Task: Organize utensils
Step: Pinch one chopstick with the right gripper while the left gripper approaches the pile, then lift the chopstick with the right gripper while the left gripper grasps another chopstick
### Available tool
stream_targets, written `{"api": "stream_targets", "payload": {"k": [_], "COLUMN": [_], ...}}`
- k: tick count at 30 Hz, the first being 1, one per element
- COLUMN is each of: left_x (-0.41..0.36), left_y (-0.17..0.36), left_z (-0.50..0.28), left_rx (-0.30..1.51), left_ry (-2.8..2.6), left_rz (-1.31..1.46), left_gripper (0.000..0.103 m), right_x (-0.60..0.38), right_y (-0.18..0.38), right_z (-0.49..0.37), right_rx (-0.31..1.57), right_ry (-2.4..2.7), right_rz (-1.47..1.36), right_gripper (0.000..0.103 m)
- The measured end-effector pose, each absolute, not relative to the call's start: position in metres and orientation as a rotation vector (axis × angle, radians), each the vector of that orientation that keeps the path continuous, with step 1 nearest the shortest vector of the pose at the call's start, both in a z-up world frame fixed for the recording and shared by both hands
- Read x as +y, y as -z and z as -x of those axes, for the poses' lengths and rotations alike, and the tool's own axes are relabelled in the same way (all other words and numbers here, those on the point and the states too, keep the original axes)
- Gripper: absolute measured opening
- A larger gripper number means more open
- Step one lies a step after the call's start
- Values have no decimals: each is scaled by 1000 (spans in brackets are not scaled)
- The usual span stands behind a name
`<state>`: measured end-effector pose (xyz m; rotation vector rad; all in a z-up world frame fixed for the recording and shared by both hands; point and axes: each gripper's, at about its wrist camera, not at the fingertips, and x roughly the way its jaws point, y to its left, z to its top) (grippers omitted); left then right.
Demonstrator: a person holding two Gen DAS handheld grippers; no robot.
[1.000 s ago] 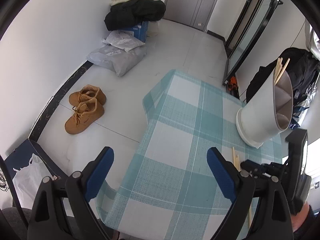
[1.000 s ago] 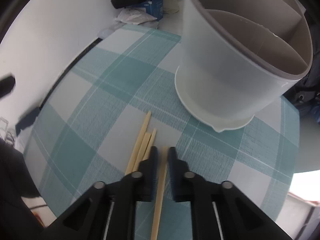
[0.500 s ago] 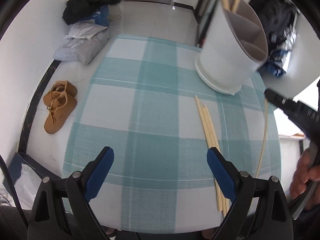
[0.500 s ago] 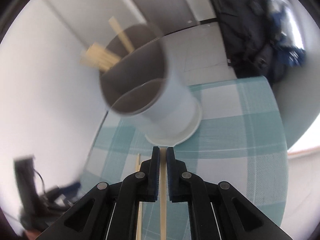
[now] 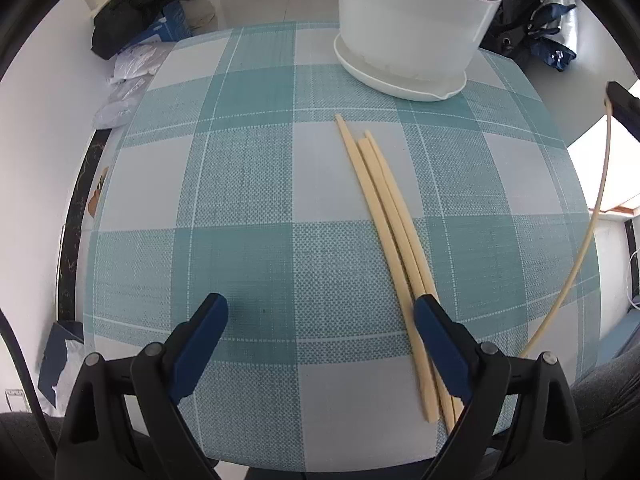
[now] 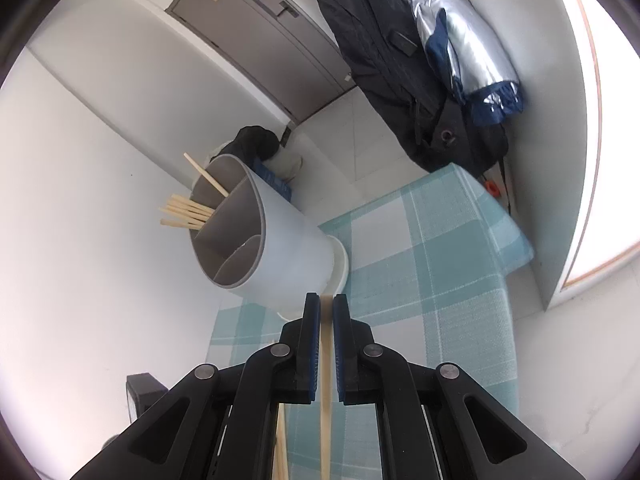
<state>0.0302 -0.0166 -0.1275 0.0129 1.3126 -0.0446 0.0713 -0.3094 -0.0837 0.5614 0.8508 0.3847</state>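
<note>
A white utensil holder [image 5: 416,28] with grey inner compartments stands at the far side of the checked table; in the right wrist view the holder [image 6: 272,256] has several chopsticks [image 6: 188,210] in its far compartment. Three loose chopsticks [image 5: 384,216] lie on the cloth. My left gripper [image 5: 320,332] is open just above the table, its right finger beside their near ends. My right gripper [image 6: 327,304] is shut on one chopstick [image 6: 326,380], lifted above the table and tilted, short of the holder. That chopstick [image 5: 592,216] and the right gripper's tip [image 5: 622,100] show at the right edge of the left wrist view.
The teal and white checked tablecloth [image 5: 248,184] covers a small table with edges close all round. Dark coats [image 6: 424,64] hang at the wall beyond. Bags and a black garment [image 5: 144,4] lie on the floor to the left.
My right gripper lifted a chopstick off the table and raised and tilted it near the holder. My left gripper moved in over the table, close to the three loose chopsticks.
</note>
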Motion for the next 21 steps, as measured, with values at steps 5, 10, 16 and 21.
{"api": "stream_targets", "payload": {"k": [5, 10, 16, 21], "left_x": [-13, -4, 4, 2], "left_y": [129, 128, 131, 132], "left_z": [-34, -43, -67, -84], "left_rx": [1336, 1336, 1346, 1344], "left_ry": [15, -44, -77, -92], "left_rz": [-14, -9, 10, 32], "left_gripper": [92, 92, 91, 88], "right_x": [-309, -304, -294, -292], "right_y": [76, 69, 63, 64], "right_z": [-64, -60, -58, -61], "right_rx": [825, 805, 780, 784], "right_ry": [-393, -408, -433, -443], "right_rz": [-518, -484, -435, -438], "right_gripper": [6, 6, 6, 6]}}
